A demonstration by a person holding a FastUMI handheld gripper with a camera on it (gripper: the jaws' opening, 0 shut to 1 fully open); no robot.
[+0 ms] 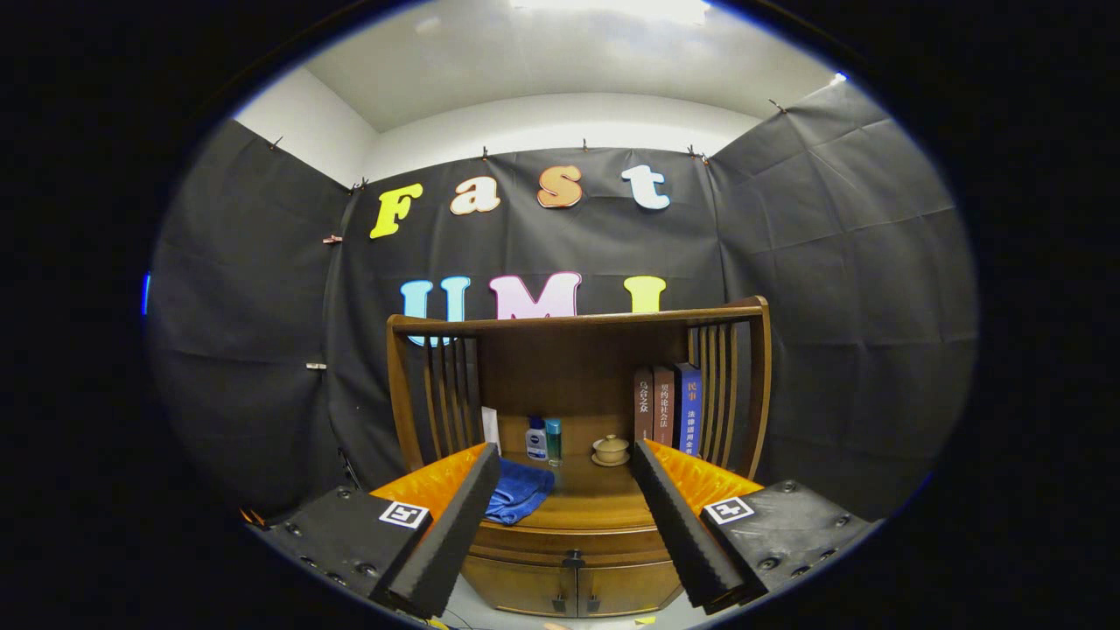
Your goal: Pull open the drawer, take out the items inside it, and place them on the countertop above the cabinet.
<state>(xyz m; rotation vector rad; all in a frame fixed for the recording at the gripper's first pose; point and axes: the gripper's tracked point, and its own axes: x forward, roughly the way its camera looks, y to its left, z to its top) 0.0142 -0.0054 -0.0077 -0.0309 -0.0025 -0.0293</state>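
Gripper: hand-held gripper (564, 459), fingers spread wide, nothing between them, held back from the cabinet.
Cabinet: wooden cabinet (573, 560) straight ahead, between the fingers, two small doors below.
Drawer: drawer (573, 535) under the top edge, closed, knob at centre.
Countertop: countertop (595, 500) beneath a slatted wooden shelf frame (577, 322).
On countertop: blue cloth (518, 492) beside the left finger; two small bottles (544, 439) and a lidded cup (611, 450) at the back; three upright books (667, 404) to the right.
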